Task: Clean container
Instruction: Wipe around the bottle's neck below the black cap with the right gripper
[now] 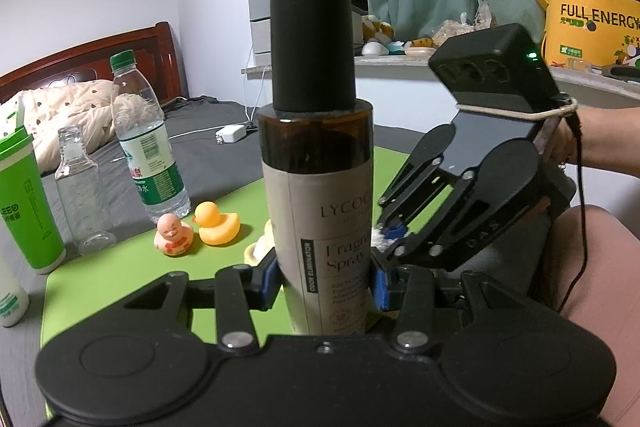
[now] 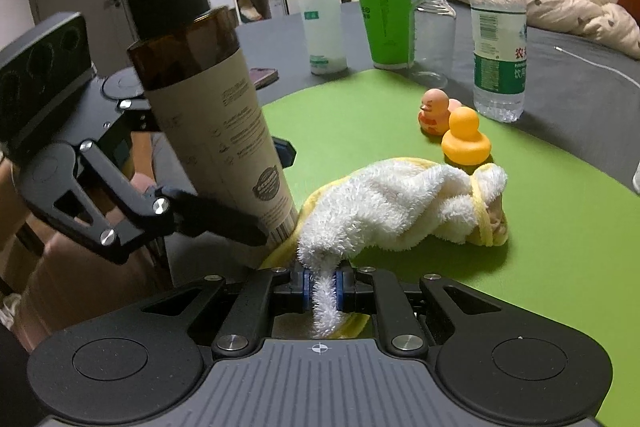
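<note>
- the left gripper [image 1: 326, 277] is clamped on the lower body of the spray bottle [image 1: 320, 187], blue pads pressed to either side of the label; in the left wrist view the bottle stands upright at centre frame, over the green mat [image 1: 120, 279].
- the right gripper [image 2: 322, 285] is pinched narrow on a fold of the white cloth [image 2: 384, 207], which trails off to the right across the mat; in the right wrist view the bottle rises at left of centre and the cloth's bunched end lies against its base.
- to do the wipe well, the person would likely keep the left clamp firm and low, then draw the cloth up along the label in overlapping strokes, turning the bottle between passes.
- too little cloth in the pinch may slip out under drag.
- the bottle is a smooth cylinder: amber translucent shoulder, matte paper-like beige label, matte black cap [image 1: 312, 35].
- the cloth is fluffy terry with a yellow trim, soft and floppy, so it should conform to the curve.
- two rubber ducks [image 2: 456, 131] sit well clear beyond the cloth.
</note>
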The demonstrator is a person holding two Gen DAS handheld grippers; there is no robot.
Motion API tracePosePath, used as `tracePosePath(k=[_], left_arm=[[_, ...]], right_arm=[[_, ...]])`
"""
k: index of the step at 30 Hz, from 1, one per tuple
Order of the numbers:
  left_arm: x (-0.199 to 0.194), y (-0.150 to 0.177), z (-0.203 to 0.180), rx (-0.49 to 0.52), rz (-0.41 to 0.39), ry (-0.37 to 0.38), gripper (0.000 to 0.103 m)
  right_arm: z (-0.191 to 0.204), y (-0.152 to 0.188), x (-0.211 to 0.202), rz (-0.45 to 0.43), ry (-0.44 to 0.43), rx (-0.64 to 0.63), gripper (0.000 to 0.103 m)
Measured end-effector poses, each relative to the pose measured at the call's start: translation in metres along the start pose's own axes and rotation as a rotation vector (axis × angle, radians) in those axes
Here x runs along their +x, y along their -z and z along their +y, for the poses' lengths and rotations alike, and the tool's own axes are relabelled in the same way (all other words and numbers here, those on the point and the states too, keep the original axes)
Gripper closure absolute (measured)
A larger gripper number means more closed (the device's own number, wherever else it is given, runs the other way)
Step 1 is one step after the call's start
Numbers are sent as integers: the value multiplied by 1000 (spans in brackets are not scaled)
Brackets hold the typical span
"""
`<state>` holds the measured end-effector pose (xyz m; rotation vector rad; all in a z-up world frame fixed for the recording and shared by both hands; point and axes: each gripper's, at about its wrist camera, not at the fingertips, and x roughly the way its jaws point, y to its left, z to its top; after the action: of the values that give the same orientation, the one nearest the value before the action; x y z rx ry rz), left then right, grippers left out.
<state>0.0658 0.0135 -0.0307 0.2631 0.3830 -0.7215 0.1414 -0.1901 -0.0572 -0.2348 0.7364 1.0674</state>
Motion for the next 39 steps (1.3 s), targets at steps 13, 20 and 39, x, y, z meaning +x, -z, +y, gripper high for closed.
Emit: tracePosePath(k=[13,20,39], left_arm=[[-1,0,-2,-22,-2,-23,60],[0,-1,-2,-33,6,-37,60],[1,-1,-2,-33,8,-42,60]], right_arm=[[37,24,-67,-134,106,26,91],[67,-5,-111,-257,237,-6,91],[101,-67,-102,-213,244,-58,90]])
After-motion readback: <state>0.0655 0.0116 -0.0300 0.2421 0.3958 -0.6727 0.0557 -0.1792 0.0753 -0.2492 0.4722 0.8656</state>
